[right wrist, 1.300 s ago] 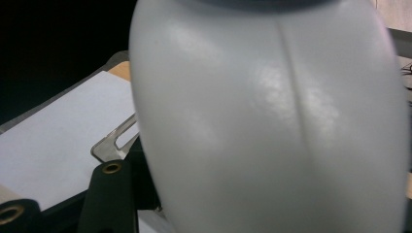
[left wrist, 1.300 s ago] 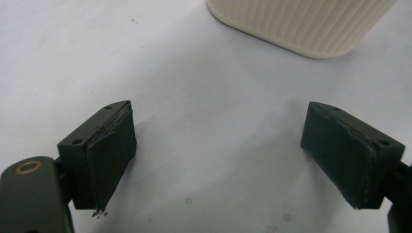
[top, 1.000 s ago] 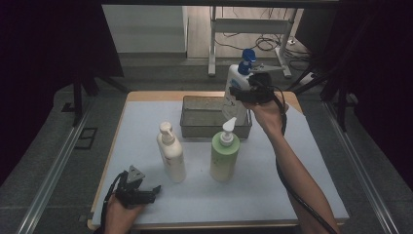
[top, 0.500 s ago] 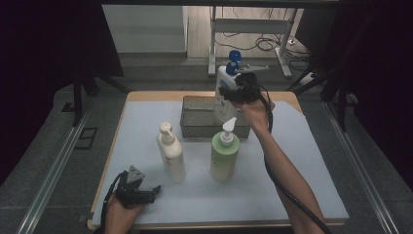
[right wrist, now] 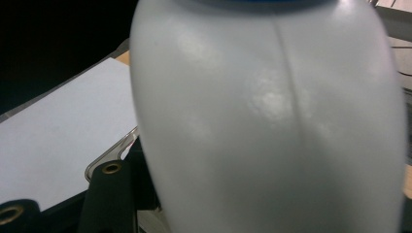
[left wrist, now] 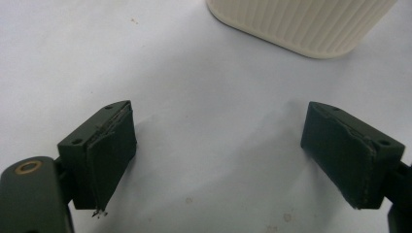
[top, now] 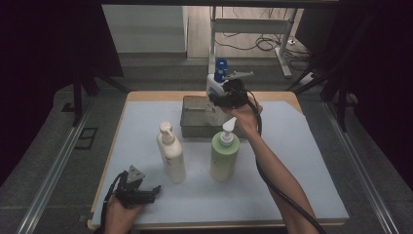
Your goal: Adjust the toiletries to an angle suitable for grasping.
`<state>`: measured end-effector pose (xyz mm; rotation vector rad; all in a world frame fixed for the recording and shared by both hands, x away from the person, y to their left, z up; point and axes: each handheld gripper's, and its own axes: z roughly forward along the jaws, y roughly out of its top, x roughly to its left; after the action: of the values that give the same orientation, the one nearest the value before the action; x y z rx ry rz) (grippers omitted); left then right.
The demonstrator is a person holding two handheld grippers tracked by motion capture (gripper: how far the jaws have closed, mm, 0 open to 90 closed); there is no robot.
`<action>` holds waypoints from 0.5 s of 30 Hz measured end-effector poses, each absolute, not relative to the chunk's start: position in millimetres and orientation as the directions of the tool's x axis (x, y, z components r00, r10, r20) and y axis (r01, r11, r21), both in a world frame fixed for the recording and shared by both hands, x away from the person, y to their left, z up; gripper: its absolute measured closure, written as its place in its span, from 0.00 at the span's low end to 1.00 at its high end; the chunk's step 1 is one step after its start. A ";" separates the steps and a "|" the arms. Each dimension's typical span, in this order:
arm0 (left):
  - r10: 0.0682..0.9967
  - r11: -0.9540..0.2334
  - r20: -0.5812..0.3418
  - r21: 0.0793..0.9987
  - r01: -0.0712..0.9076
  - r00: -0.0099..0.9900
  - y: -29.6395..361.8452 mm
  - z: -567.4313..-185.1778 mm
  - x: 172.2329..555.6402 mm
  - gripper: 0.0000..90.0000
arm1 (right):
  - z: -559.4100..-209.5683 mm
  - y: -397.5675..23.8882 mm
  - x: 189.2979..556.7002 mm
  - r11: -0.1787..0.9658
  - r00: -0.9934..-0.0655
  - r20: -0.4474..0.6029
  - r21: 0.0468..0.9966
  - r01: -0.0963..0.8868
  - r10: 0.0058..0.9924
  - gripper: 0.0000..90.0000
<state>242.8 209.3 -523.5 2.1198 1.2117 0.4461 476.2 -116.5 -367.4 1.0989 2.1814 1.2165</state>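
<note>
My right gripper (top: 228, 95) is shut on a white pump bottle with a blue top (top: 215, 86), holding it just above the far right part of a grey metal tray (top: 193, 126). In the right gripper view the bottle's pale body (right wrist: 272, 116) bulges close to the camera, with one black finger (right wrist: 109, 196) beside it at lower left. My left gripper (top: 152, 191) rests on the mat at the front left, jaws wide open with nothing between them (left wrist: 218, 160). A cream pump bottle (top: 171, 154) stands just beyond it, and its ribbed base (left wrist: 301, 24) shows in the left gripper view.
A green pump bottle (top: 224, 157) stands upright in front of the tray, directly under my right forearm. The pale mat (top: 302, 161) covers the table, whose wooden edge runs along the back. Dark curtains and a metal frame stand beyond the table.
My right hand has carried the white bottle leftward and down, from past the tray's far right corner to just over the tray. The left gripper has stayed put.
</note>
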 end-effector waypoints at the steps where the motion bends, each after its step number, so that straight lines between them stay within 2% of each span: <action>1: 0.857 -0.364 -0.024 0.680 0.636 0.516 209.3 -523.5 242.8 0.14 | -367.4 -116.5 476.2 0.308 -0.605 0.023 0.844 0.438 0.796 0.45; 15: 0.857 -0.364 -0.024 0.680 0.637 0.515 209.3 -523.4 242.8 0.14 | -394.3 -115.0 476.5 0.335 -0.616 0.022 0.823 0.458 0.788 0.45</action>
<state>242.8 209.3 -523.4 2.1208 1.2121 0.4461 476.5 -115.0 -394.3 1.1004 2.2241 1.1833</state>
